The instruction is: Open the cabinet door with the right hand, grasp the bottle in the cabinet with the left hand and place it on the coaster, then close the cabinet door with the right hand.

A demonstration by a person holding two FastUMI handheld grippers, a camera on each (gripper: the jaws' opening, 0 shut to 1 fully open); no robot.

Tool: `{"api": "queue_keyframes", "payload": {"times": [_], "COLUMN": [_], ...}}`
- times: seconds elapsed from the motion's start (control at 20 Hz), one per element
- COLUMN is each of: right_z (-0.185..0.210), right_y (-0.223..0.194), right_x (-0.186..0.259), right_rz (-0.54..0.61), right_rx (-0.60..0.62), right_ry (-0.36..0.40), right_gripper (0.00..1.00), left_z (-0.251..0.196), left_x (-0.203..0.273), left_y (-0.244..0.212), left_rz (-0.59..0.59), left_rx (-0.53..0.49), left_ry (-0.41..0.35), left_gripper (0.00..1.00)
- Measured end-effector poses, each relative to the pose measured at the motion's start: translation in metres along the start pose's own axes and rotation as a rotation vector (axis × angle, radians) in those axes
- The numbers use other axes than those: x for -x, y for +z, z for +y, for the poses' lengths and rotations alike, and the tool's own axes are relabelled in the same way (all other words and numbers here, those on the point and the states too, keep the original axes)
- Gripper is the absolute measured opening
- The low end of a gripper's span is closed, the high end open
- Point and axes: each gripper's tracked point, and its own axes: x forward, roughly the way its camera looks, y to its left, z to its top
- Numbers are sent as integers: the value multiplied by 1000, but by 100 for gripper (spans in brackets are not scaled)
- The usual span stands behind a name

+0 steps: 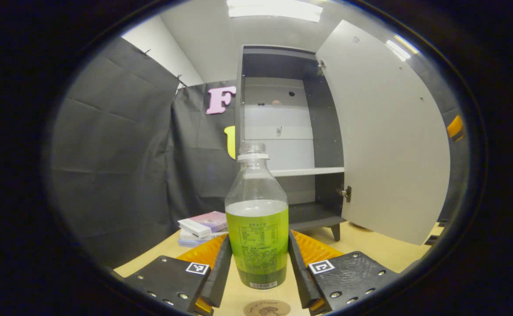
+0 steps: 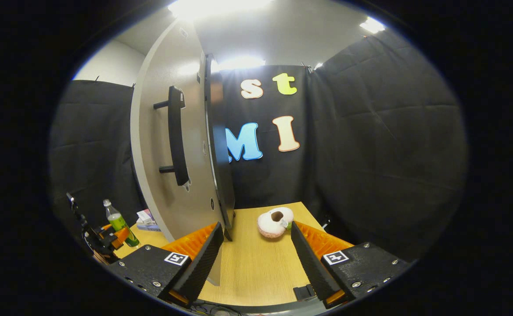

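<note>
We find the left gripper (image 1: pixel 260 267) clamped on the bottle (image 1: pixel 257 228), both fingers pressing its labelled lower body, the bottle upright outside the cabinet (image 1: pixel 282 131) and above the table (image 1: pixel 370 245). The coaster (image 1: pixel 267 308) lies just below and nearer than the bottle's base. We judge an early release could set the base off the coaster or tip the bottle, since the grip sits low. The right gripper (image 2: pixel 254 259) stands apart, holding nothing, near the open door (image 2: pixel 168 166) and its handle (image 2: pixel 176 136). A hasty swing to close could strike the left gripper or bottle.
</note>
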Motion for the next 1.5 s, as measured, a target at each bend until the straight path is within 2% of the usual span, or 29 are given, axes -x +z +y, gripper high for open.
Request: {"api": "queue_keyframes", "payload": {"times": [0.05,0.1,0.15,0.2,0.3,0.35,0.4,0.7,0.75,0.8,0.9,0.95,1.1,1.25,1.4,1.5], "right_z": [-3,-6,-8,-9,-10,-11,-11,-18,-21,-24,-24,-24,-25,-22,-21,-21], "right_y": [1,0,-1,-3,-5,-6,-9,-16,-17,-18,-19,-18,-16,-11,2,14], "right_x": [-2,-4,-5,-6,-7,-8,-8,-10,-11,-12,-13,-14,-15,-15,-14,-14], "right_rz": [-3,0,5,15,26,30,35,61,64,67,72,73,65,55,27,0], "right_rx": [-3,-5,-10,-15,-19,-12,0,28,33,35,28,27,36,33,27,15], "right_ry": [-11,-21,-28,-29,-31,-32,-34,-48,-55,-59,-57,-53,-51,-36,-22,-15], "right_gripper": [95,95,95,95,95,95,95,94,94,94,94,95,95,95,95,95], "left_z": [-1,-1,-2,-1,-2,-3,-5,-3,-4,-5,-5,-6,-8,-17,-17,-18], "left_x": [2,3,4,5,8,9,11,12,13,14,18,19,17,19,19,22], "left_y": [-14,-29,-42,-54,-76,-83,-90,-126,-129,-133,-138,-133,-139,-130,-110,-95], "left_rz": [18,36,54,72,99,106,110,164,166,172,180,168,196,211,205,198], "left_rx": [3,6,7,5,10,12,13,40,55,61,59,56,30,1,-19,-17], "left_ry": [0,2,5,11,19,22,25,62,63,63,67,69,67,43,44,51], "left_gripper": [71,66,71,67,67,71,67,68,72,68,68,73,70,85,91,88]}}
